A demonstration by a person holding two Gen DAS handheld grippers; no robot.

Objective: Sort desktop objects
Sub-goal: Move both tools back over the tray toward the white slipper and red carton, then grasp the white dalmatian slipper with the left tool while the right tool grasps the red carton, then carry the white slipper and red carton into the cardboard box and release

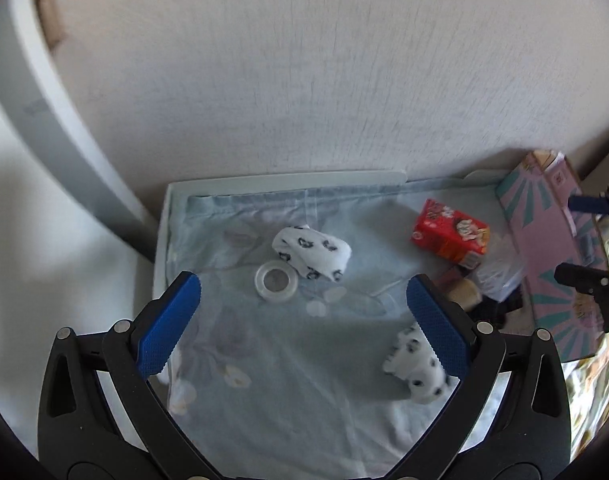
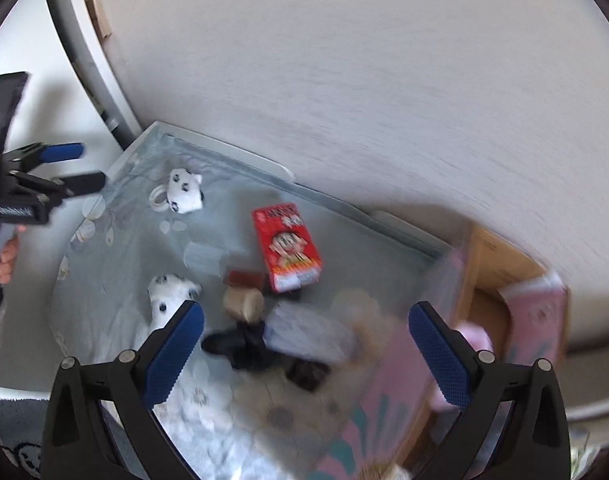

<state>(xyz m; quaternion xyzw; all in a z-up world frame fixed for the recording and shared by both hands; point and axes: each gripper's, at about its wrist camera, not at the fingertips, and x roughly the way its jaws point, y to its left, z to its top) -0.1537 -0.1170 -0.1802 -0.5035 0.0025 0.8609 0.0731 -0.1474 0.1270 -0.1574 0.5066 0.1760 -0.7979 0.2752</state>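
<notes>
My left gripper (image 1: 304, 316) hangs open over a pale blue floral cloth (image 1: 288, 400), nothing between its blue pads. Ahead of it lie a clear tape roll (image 1: 275, 281) and a white spotted sock bundle (image 1: 312, 254); a second spotted sock (image 1: 418, 368) lies by its right finger. A red snack box (image 1: 450, 235) sits further right. My right gripper (image 2: 306, 340) is open and empty above a beige cylinder (image 2: 244, 304), a dark object (image 2: 244, 346) and a clear bag (image 2: 304, 334). The red snack box (image 2: 287, 248) and both spotted socks (image 2: 184, 192) (image 2: 168, 300) show there too.
A pink open carton (image 1: 552, 256) stands at the cloth's right; its inside (image 2: 492, 276) holds a pink item (image 2: 474, 338). A white wall (image 1: 304, 80) backs the table. The left gripper (image 2: 64, 168), held by a hand (image 2: 4, 260), shows at the far left of the right wrist view.
</notes>
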